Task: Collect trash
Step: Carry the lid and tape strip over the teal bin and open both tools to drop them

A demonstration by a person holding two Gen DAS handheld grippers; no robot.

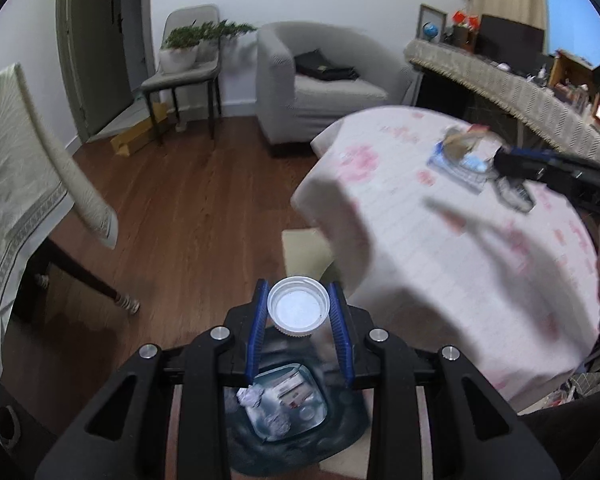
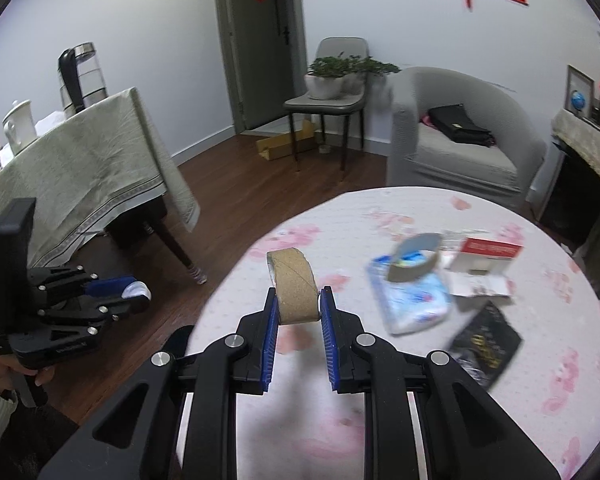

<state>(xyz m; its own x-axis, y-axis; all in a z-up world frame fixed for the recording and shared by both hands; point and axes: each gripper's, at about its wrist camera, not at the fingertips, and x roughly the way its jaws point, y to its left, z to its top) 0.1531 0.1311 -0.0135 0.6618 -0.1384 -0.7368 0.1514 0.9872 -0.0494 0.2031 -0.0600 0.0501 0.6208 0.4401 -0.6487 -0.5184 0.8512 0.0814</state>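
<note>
A white, ribbed plastic bottle cap (image 1: 297,312), round and shown open side toward the camera, sits pinched between the blue ridged pads of the left gripper (image 1: 299,306), whose jaws are closed on it above a trash bin (image 1: 288,404) on the wooden floor; the bin's dark liner already holds crumpled paper and a small printed box. Only the left wrist view shows that bin. The right wrist view shows the right gripper (image 2: 299,306) with its jaws clamped on a brown cardboard tape core (image 2: 293,286), held upright on edge over the round tabletop (image 2: 420,420), which is draped in a white cloth with pink flowers. Farther along the cloth lie a second cardboard ring (image 2: 414,258), a blue-and-white plastic packet (image 2: 414,300), a red-and-white carton (image 2: 486,256) and a black foil pouch (image 2: 486,342) with gold print too blurred to read. No writing on either gripper is legible, motion blur softening most labels.
</note>
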